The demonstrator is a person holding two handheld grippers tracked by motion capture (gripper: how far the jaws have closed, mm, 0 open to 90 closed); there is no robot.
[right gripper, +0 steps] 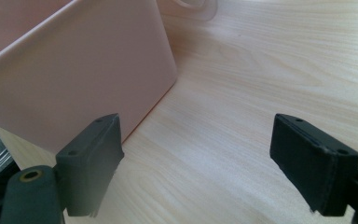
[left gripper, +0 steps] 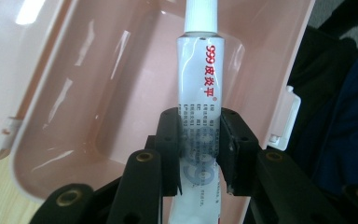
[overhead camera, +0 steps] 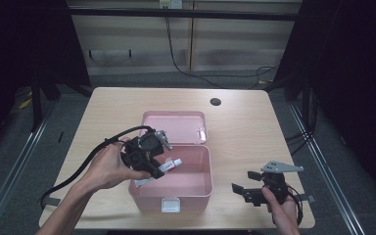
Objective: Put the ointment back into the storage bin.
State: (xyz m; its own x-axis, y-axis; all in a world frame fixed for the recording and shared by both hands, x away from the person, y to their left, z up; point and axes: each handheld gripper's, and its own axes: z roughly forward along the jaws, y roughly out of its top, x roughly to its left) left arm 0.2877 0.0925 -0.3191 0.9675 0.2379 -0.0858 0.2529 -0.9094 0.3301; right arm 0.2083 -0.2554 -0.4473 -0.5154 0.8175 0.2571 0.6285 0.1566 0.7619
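On the wooden table [overhead camera: 245,122] sits an open pink plastic case [overhead camera: 196,188], lid thrown back. The left gripper [overhead camera: 152,169] pinches a white ointment tube [left gripper: 200,93] over the cavity (likely to stow it). The right gripper [overhead camera: 247,192] waits alongside, jaws wide, empty.

claw [left gripper: 200,154] clamping white tube [left gripper: 199,84], pink box [left gripper: 74,121]

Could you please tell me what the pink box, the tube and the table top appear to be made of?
Pink box: likely moulded plastic, glossy; window-like glints on its walls. Tube: soft translucent plastic by its look, white ribbed cap, red print. Table top: pale wood grain, matte, possibly laminate.
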